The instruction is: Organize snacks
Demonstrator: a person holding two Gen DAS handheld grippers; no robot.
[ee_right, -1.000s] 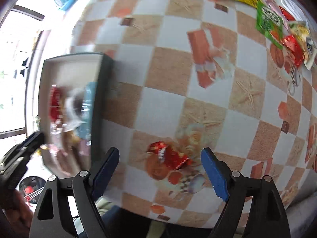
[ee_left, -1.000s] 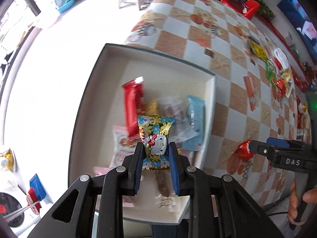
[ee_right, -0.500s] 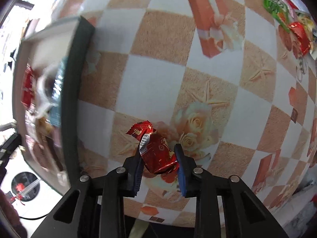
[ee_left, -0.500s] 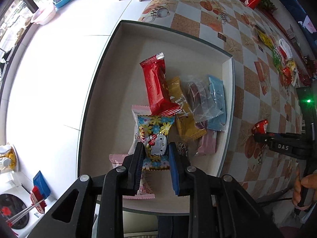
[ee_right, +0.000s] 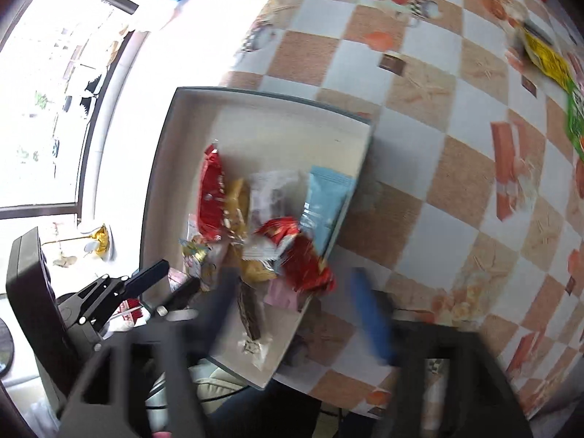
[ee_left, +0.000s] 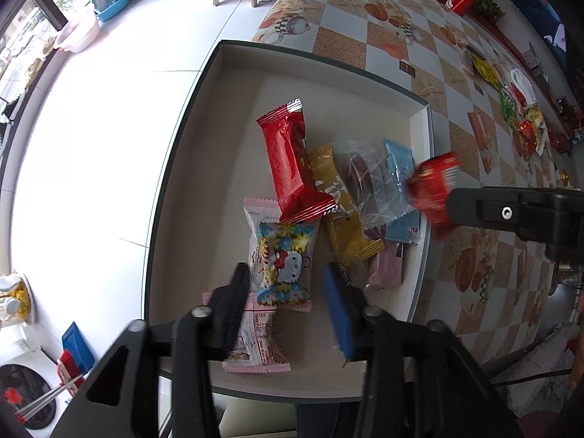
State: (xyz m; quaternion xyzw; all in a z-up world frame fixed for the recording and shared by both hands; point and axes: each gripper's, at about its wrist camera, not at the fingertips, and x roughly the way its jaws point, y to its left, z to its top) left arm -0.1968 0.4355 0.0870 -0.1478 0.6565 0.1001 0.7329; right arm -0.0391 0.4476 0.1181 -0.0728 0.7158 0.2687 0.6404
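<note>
Both hand-held grippers (ee_left: pixel 288 303) (ee_right: pixel 295 303) wide, red snack (ee_right: pixel 303 255) loose at tray (ee_left: pixel 419 255) rim's 3 o'clock: could bounce onto desk (ee_right: pixel 419 189).

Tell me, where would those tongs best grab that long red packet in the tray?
Across its narrow middle, coming straight down from above. The long red packet lies flat in the tray and sits on top of the pile, its left edge bare but its right edge beside a yellow packet. The crimped ends look thin and slippery, so the padded middle seems the safer hold.
</note>
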